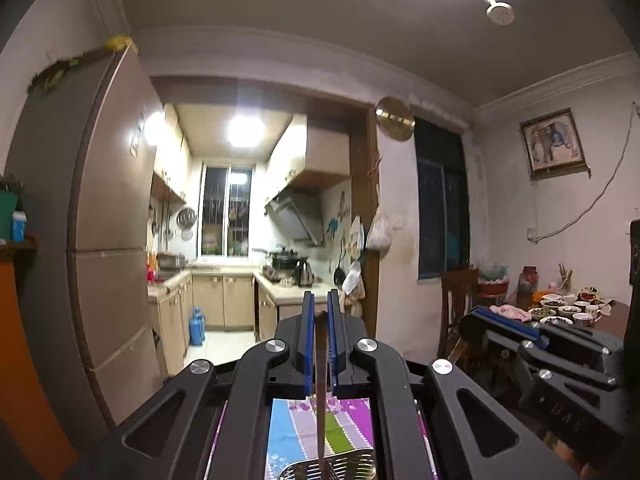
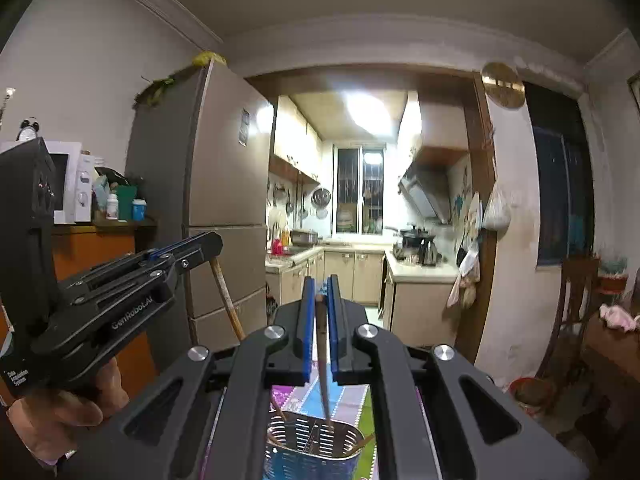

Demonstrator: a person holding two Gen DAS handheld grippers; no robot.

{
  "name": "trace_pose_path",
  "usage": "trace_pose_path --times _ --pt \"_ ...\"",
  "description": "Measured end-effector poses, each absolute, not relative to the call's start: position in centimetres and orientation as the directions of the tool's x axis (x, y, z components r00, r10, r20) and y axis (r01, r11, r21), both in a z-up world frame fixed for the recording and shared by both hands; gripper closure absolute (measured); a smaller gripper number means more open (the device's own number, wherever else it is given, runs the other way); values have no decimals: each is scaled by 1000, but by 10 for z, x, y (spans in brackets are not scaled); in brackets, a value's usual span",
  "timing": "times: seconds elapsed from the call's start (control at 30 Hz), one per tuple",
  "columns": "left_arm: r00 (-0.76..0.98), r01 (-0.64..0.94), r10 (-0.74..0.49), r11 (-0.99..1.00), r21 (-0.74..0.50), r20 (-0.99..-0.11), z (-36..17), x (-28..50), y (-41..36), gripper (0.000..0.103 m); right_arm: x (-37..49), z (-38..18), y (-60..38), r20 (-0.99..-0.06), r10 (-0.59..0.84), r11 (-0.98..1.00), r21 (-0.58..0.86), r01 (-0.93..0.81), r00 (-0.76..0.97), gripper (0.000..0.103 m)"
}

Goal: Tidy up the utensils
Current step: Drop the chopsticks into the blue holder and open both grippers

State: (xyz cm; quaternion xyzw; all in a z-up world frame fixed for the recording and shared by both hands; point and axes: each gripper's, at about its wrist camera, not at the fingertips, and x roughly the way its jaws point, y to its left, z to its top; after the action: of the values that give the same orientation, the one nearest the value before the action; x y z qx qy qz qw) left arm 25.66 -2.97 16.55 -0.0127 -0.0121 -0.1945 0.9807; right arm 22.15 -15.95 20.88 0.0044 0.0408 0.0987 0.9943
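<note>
Both tools point level toward the kitchen doorway. My left tool [image 1: 321, 308] is clamped on a chopstick [image 1: 321, 392], which hangs down between the blue pads with its tip at the slotted metal utensil holder [image 1: 332, 469] below. My right tool [image 2: 321, 294] is likewise closed on a second chopstick [image 2: 323, 368], its tip dipping into the holder [image 2: 312, 446], where other chopsticks already lean. The holder stands on a striped, flowered cloth [image 2: 352, 398]. In the right view, a hand [image 2: 60, 412] carries the left tool.
</note>
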Motion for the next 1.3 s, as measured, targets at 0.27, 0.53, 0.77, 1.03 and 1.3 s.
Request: trace_pose_path --times 0.27,0.53,0.77,1.03,1.3 --pt "923 376 -375 927 -10 -88 107 301 -40 96 265 158 -161 -208 185 983 48 -179 960 98" --pt "922 345 -342 938 -11 -180 66 320 -46 94 281 128 -145 -311 194 981 38 -192 930 94" --pt "932 328 -330 944 -36 -153 83 307 -27 83 268 145 -152 -275 176 984 48 -169 945 82" --pt "960 279 -280 960 -36 -21 126 225 13 79 207 174 -178 -198 155 988 17 -155 968 82" --pt "975 215 -219 973 80 48 115 98 62 48 85 168 -224 -161 139 987 -58 -150 977 82"
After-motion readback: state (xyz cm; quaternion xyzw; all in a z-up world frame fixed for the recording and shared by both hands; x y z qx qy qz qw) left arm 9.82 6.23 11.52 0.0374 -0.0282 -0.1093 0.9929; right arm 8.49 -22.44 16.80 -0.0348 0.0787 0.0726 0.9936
